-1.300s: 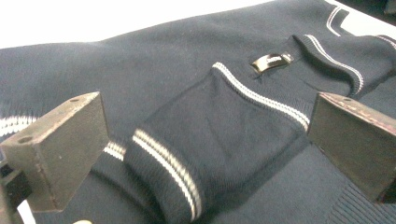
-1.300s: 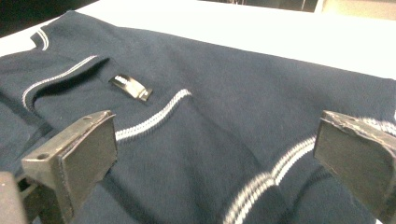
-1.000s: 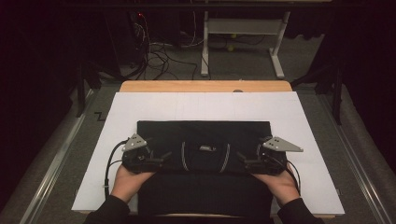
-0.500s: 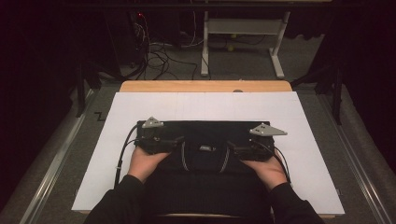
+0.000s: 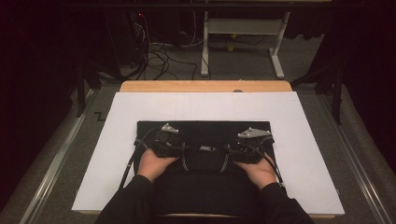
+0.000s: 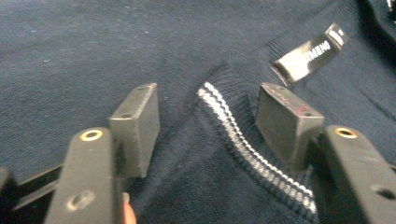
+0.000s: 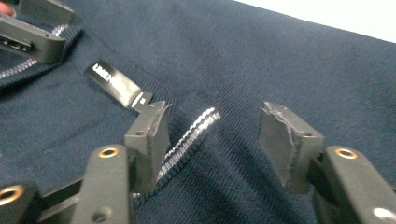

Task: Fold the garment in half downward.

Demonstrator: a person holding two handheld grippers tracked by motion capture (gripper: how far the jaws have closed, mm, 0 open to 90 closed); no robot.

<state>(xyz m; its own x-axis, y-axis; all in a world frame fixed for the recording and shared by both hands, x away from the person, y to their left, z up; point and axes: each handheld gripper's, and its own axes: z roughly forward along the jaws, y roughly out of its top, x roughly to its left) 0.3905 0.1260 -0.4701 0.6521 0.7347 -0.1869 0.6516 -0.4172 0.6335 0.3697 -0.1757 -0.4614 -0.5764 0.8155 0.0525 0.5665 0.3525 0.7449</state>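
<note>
On white sheet (image 5: 308, 140), navy sweater (image 5: 205, 130), fingers (image 6: 135, 126) closing astride collar (image 6: 233, 135)

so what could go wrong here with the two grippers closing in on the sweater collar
Both pairs of jaws have just been closing, but the pads do not yet press the cloth. The left gripper straddles the striped collar of the sweater, yet its pads could slide off the ribbing. The right gripper has the collar beside one pad, so it may catch little. The neck label could snag.
</note>
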